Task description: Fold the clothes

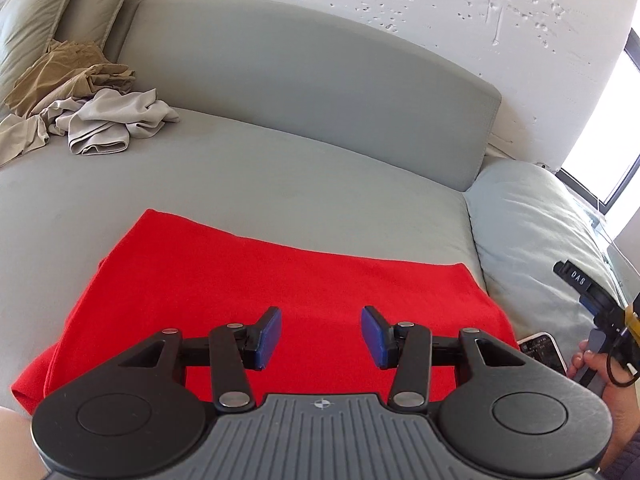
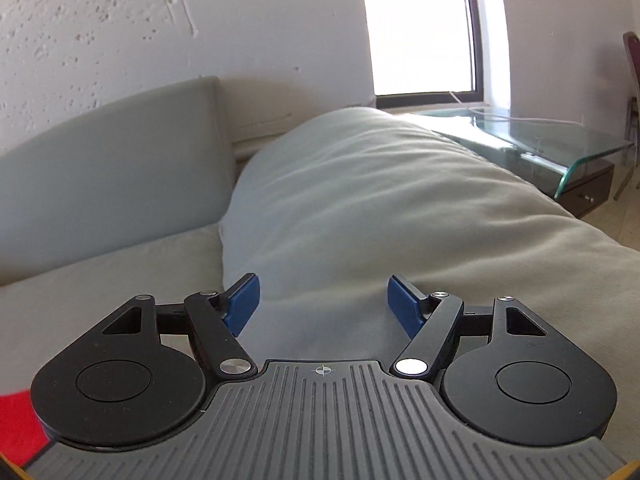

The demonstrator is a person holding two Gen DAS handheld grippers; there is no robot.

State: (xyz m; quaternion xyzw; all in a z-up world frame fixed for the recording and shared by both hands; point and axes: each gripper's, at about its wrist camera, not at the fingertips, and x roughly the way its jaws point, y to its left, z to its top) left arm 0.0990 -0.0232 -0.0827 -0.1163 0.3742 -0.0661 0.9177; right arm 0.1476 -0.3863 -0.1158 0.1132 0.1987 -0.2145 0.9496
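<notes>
A red garment (image 1: 256, 284) lies folded flat on the grey sofa seat (image 1: 224, 172), right in front of me. My left gripper (image 1: 321, 334) is open and empty just above its near part. My right gripper (image 2: 323, 304) is open and empty over the sofa's pale armrest cushion (image 2: 400, 216); a sliver of the red garment (image 2: 16, 428) shows at its lower left. The right gripper's handle (image 1: 600, 312) also shows at the right edge of the left wrist view. A pile of crumpled beige and tan clothes (image 1: 80, 108) sits at the far left of the seat.
The sofa backrest (image 1: 304, 80) runs behind the seat, with pillows (image 1: 48, 12) at the far left. A phone (image 1: 544, 350) lies by the armrest. A glass side table (image 2: 552, 140) stands beyond the armrest under a window (image 2: 420, 28). A textured white wall is behind.
</notes>
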